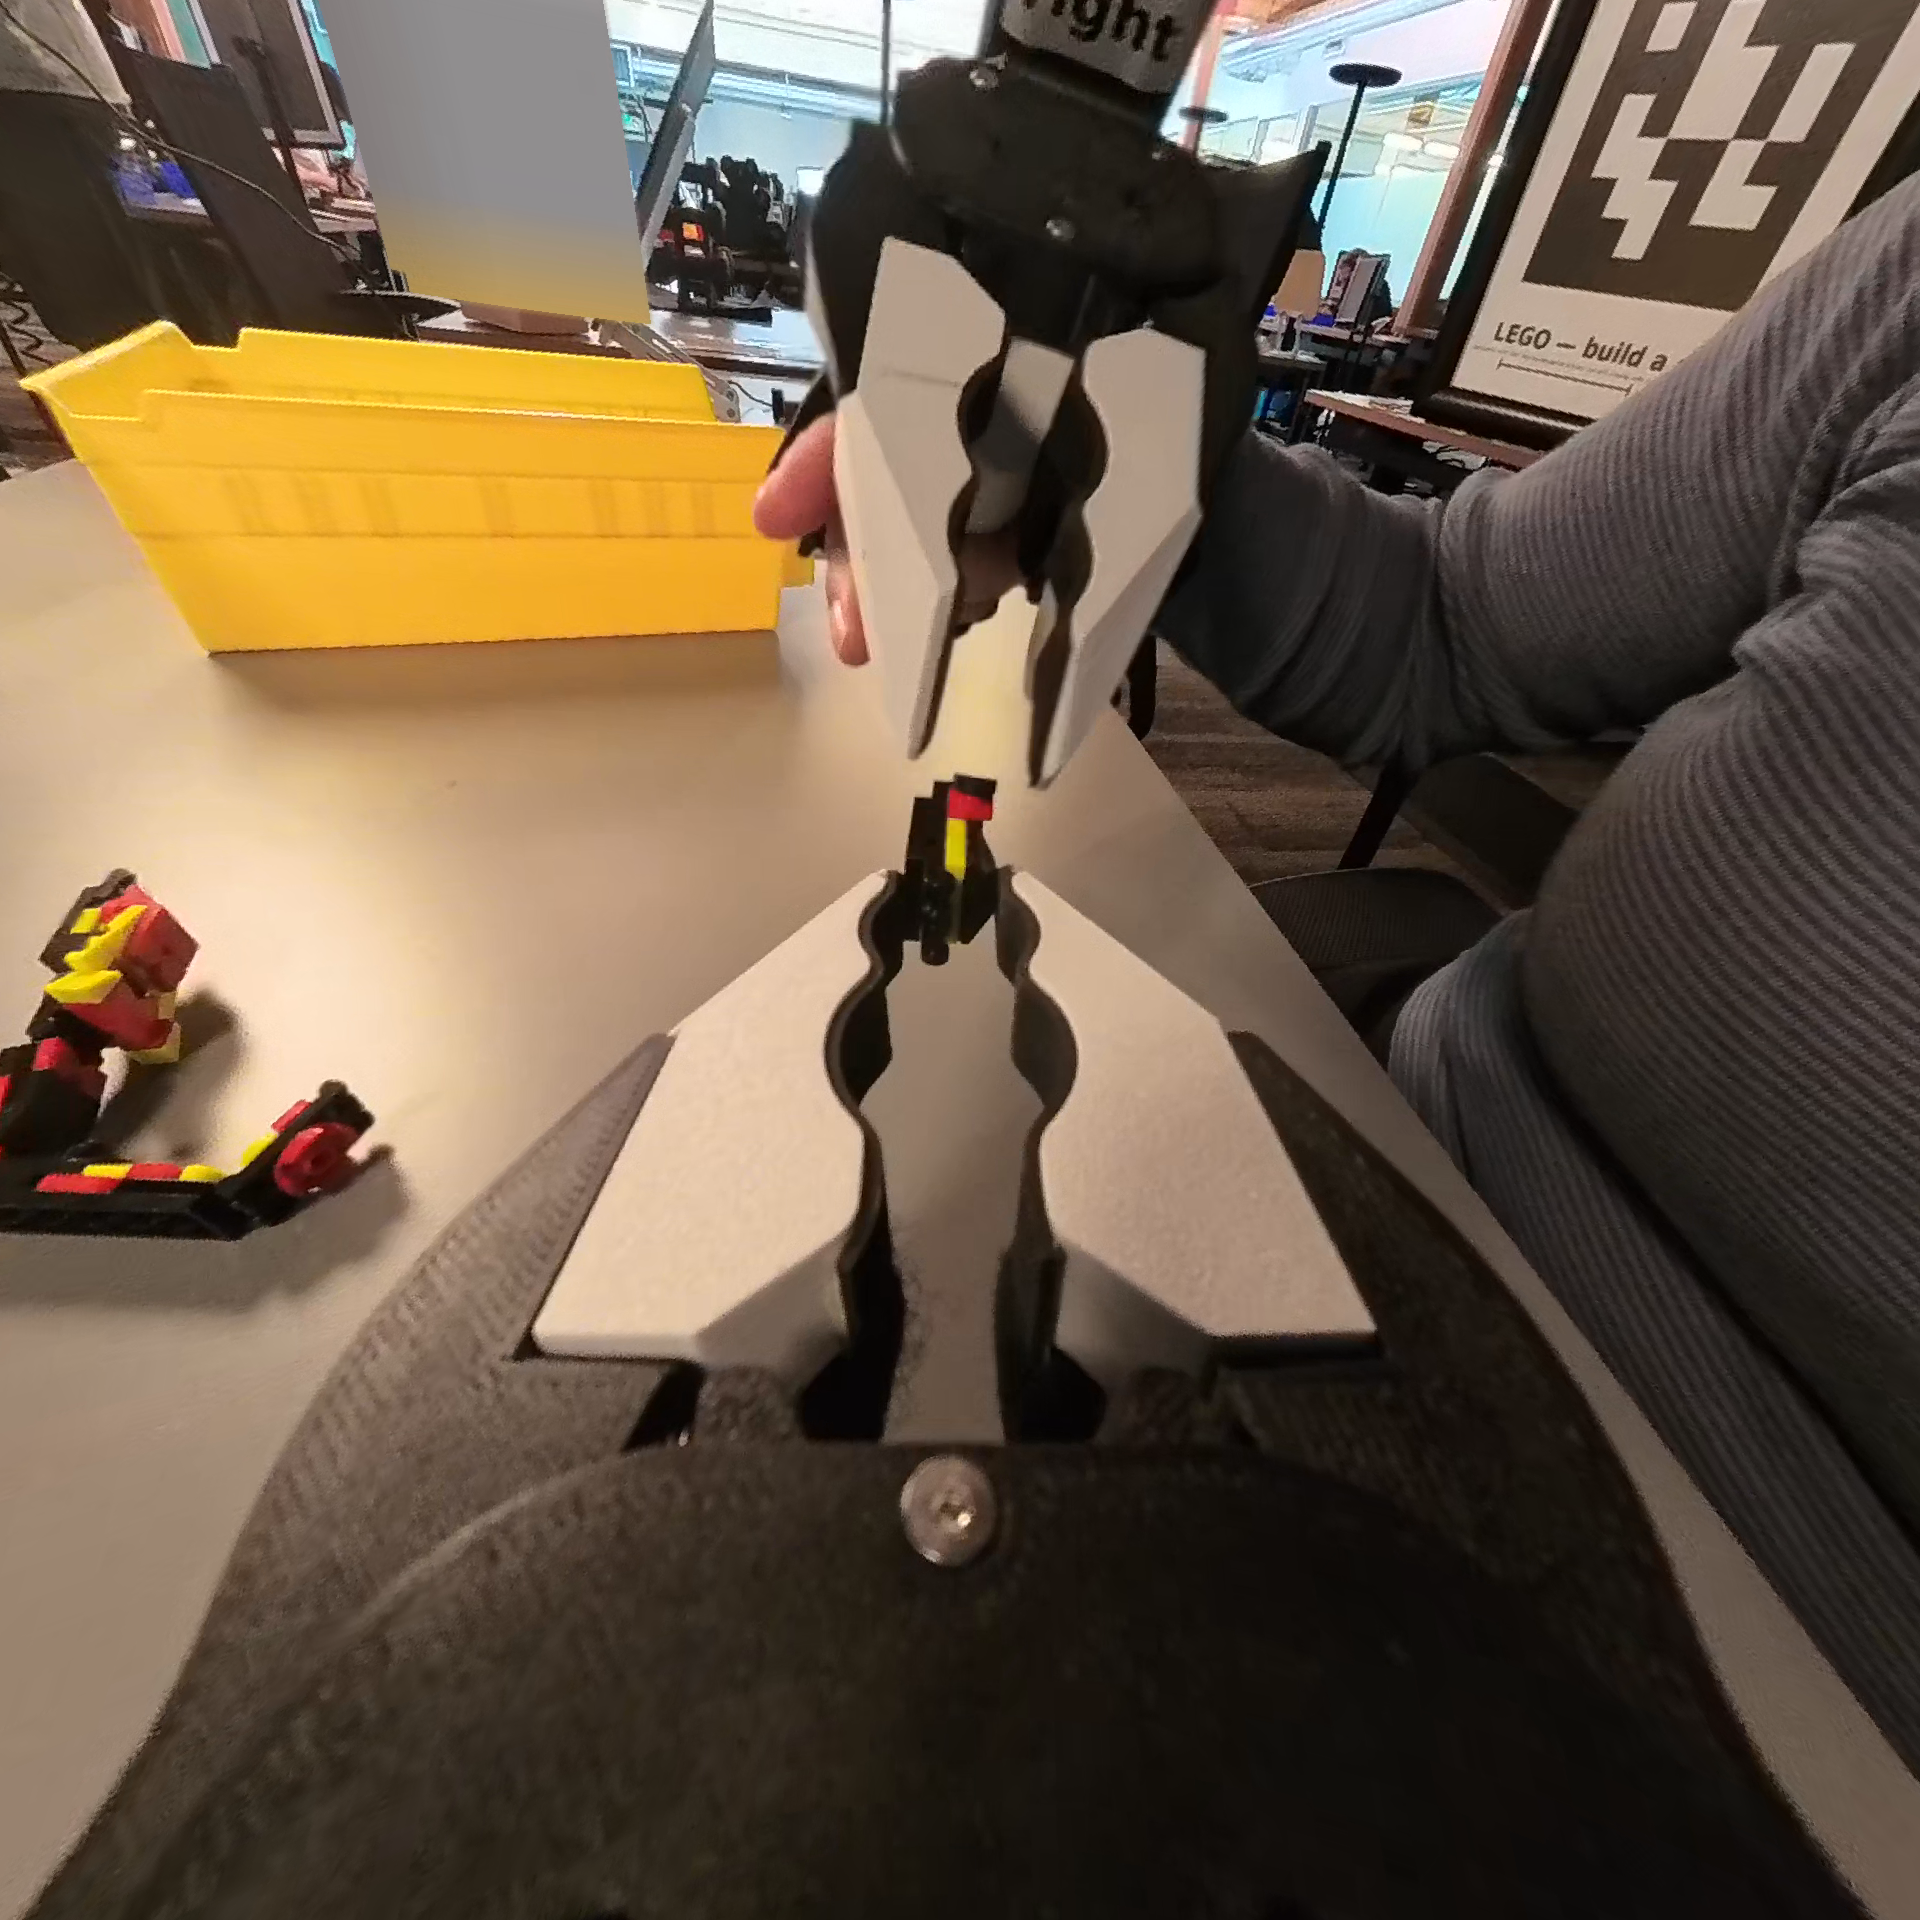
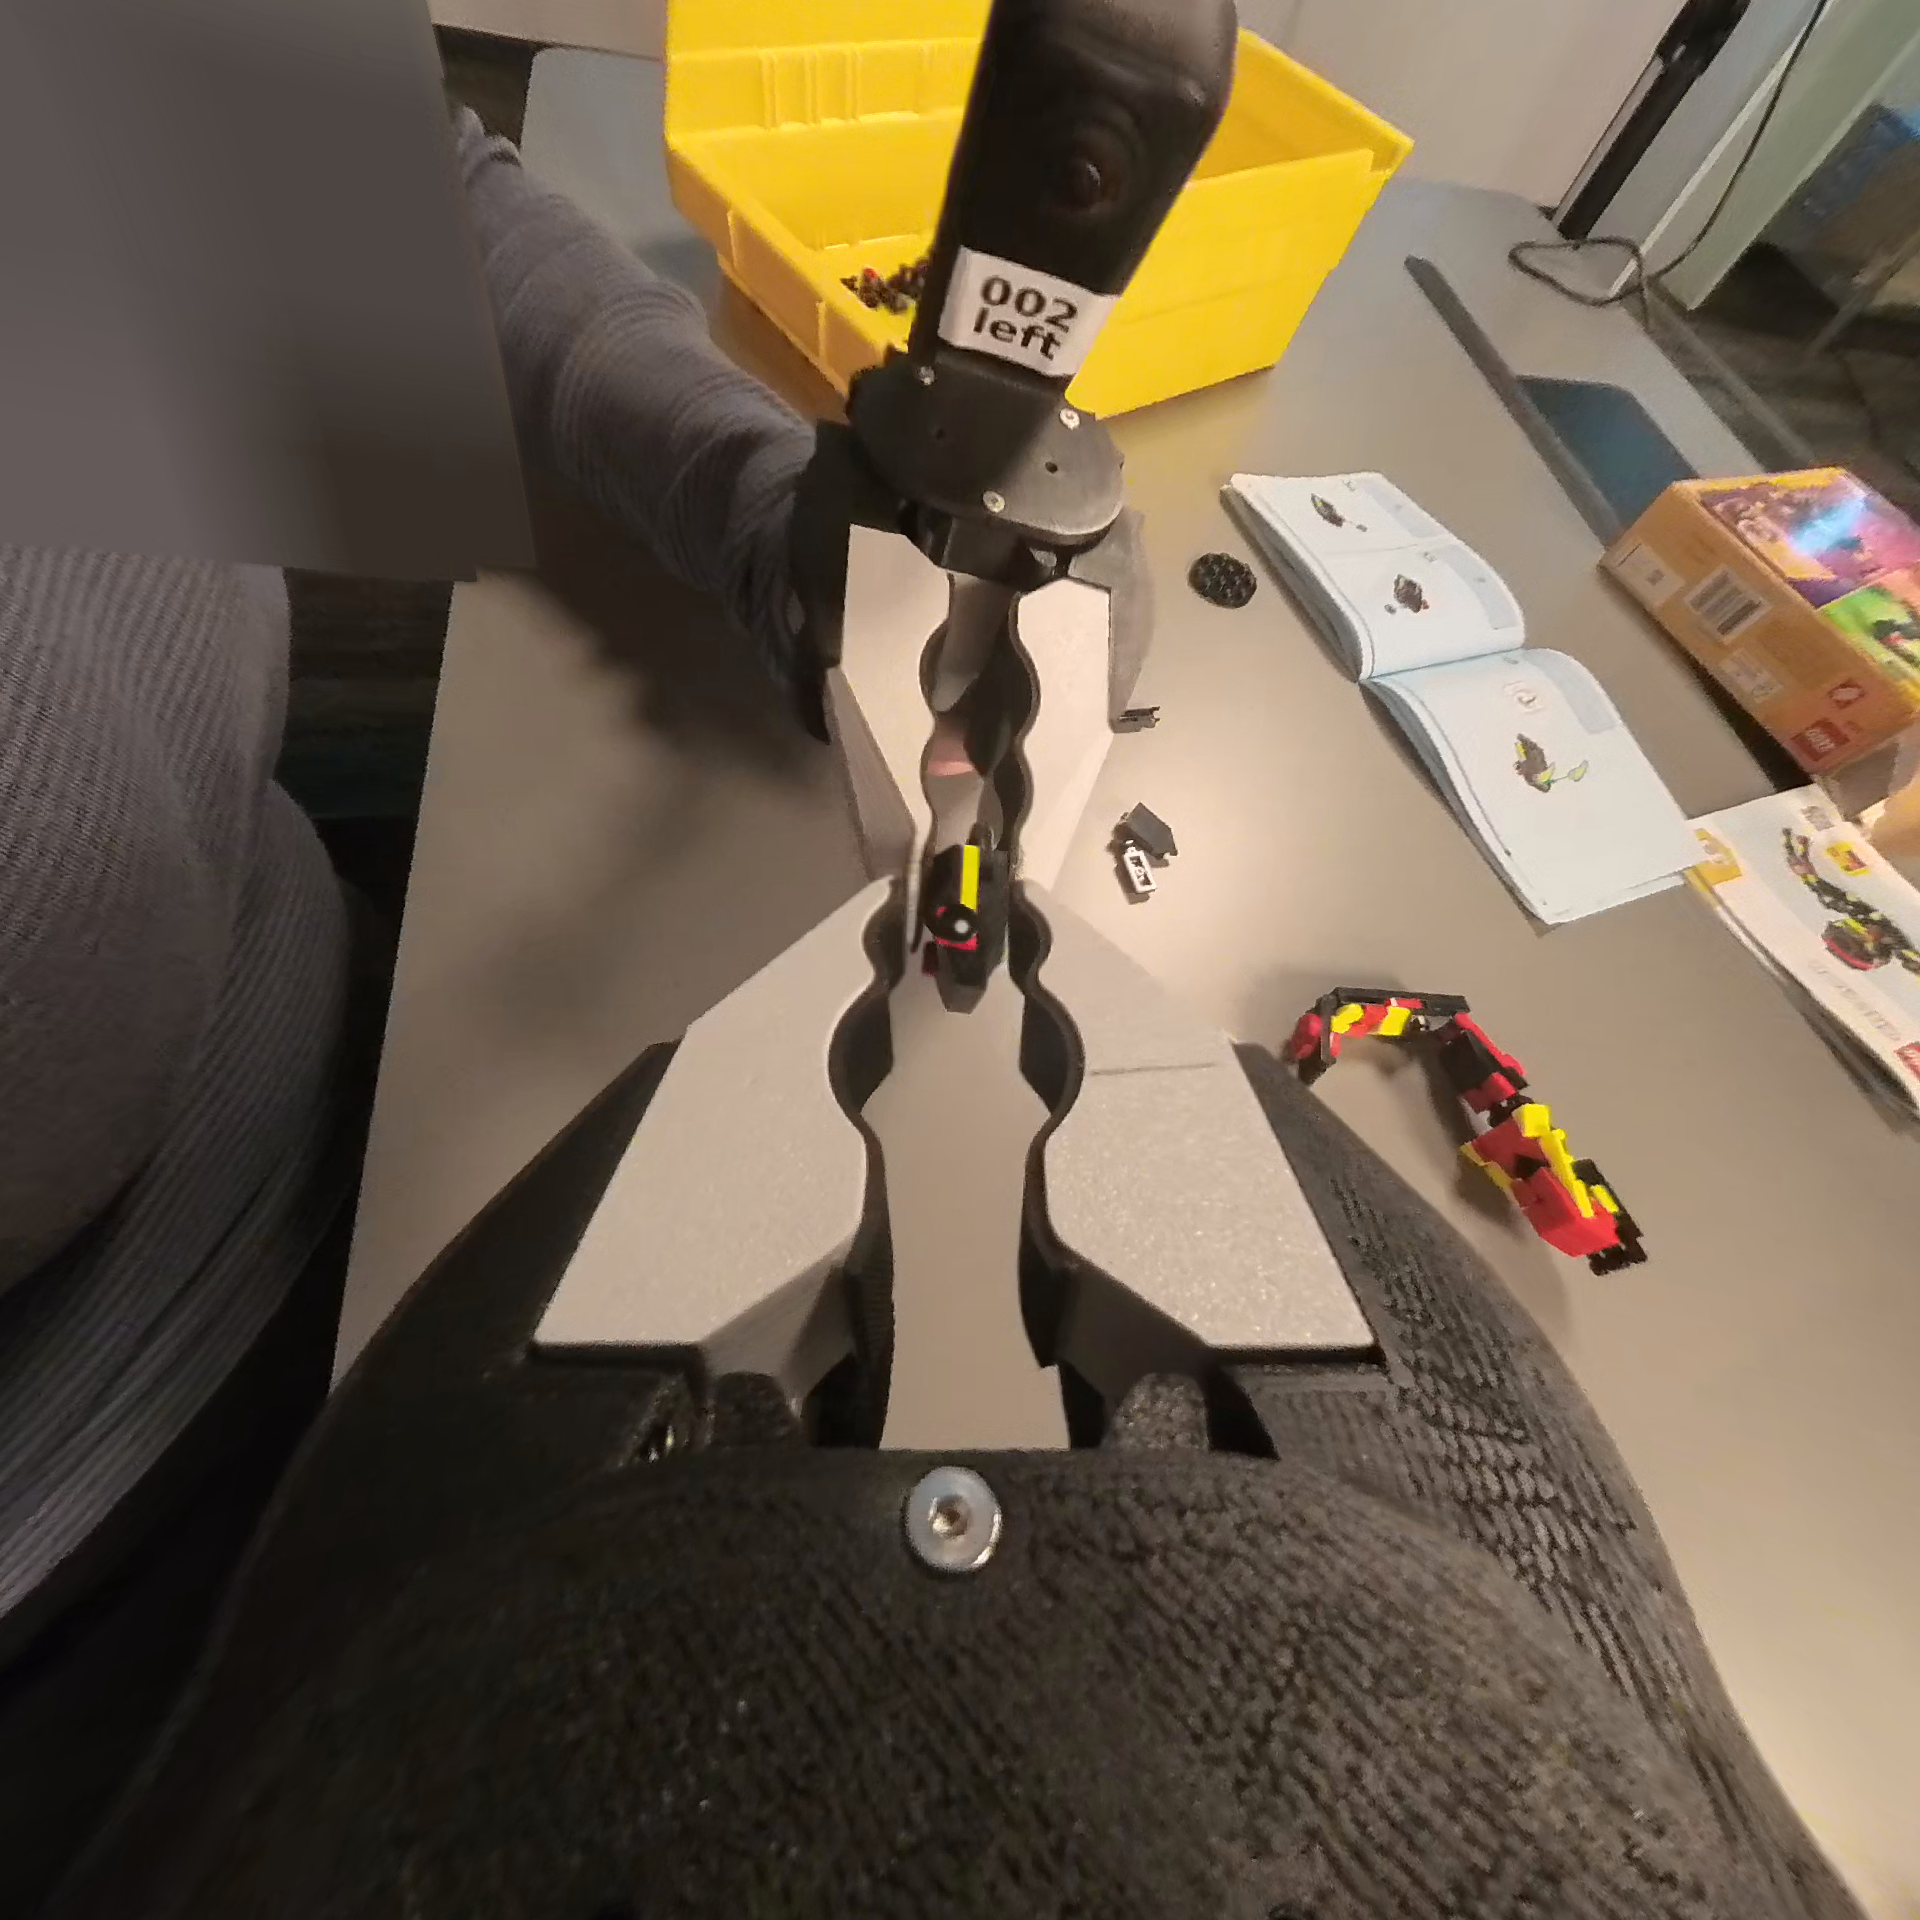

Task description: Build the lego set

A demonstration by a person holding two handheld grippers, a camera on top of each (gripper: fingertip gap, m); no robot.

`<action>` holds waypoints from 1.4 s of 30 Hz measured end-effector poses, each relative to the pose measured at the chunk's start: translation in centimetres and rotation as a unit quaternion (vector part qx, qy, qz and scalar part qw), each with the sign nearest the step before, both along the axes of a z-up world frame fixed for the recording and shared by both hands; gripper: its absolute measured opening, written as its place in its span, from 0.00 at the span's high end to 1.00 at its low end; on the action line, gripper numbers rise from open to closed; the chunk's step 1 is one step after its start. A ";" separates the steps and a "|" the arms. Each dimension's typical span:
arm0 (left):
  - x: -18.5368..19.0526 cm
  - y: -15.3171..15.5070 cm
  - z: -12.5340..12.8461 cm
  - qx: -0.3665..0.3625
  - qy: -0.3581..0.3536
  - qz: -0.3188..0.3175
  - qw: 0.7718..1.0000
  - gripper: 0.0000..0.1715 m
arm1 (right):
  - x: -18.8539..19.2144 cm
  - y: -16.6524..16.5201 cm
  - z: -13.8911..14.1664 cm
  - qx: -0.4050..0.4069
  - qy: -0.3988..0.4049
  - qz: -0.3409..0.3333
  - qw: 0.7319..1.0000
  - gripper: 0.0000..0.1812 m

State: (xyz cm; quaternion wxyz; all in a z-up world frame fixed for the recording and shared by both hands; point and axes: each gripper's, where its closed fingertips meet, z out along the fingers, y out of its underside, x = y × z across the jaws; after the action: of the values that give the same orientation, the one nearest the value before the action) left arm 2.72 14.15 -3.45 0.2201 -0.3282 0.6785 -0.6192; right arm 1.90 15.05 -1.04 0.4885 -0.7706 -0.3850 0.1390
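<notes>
A small black, yellow and red lego sub-assembly (image 1: 951, 873) is held in the air over the grey table, near its edge. My left gripper (image 1: 948, 885) is shut on its lower part. My right gripper (image 1: 982, 764) comes from the opposite side, tip to tip, and is open, with its fingertips just at the piece's red top. In the right wrist view the sub-assembly (image 2: 961, 925) lies between my right gripper's (image 2: 956, 899) open tips, with the left gripper (image 2: 961, 857) behind it. A larger red, black and yellow lego build (image 1: 114, 1039) lies on the table and also shows in the right wrist view (image 2: 1475, 1122).
A yellow bin (image 2: 1247, 260) with small parts stands at the back. Loose black pieces (image 2: 1143, 842) and a black round piece (image 2: 1223, 575) lie near an open instruction booklet (image 2: 1455, 665). A lego box (image 2: 1787, 603) is beyond it. A person's grey sleeve (image 1: 1558, 571) is beside the table edge. Left and right tips are no more than a few centimetres apart.
</notes>
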 end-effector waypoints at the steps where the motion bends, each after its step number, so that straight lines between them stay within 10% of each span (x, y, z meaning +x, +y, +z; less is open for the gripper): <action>1: 0.1 0.1 0.0 -0.001 0.001 0.003 1.000 0.91 | 0.0 0.0 0.2 0.012 -0.004 -0.003 1.000 0.89; 15: 0.4 1.0 0.4 -0.044 0.015 0.010 0.999 0.91 | 0.7 0.8 -0.2 0.274 -0.343 -0.054 0.897 0.95; 42: 0.3 0.5 -0.5 -0.023 0.039 0.000 0.999 0.92 | 0.6 0.4 -1.7 0.186 -0.342 -0.027 0.921 0.99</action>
State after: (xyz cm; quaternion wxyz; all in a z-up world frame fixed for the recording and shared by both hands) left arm 2.97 14.66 -3.92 0.1857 -0.3576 0.6719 -0.6214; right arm 2.51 15.43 -2.77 0.4650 -0.6767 -0.5265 -0.2206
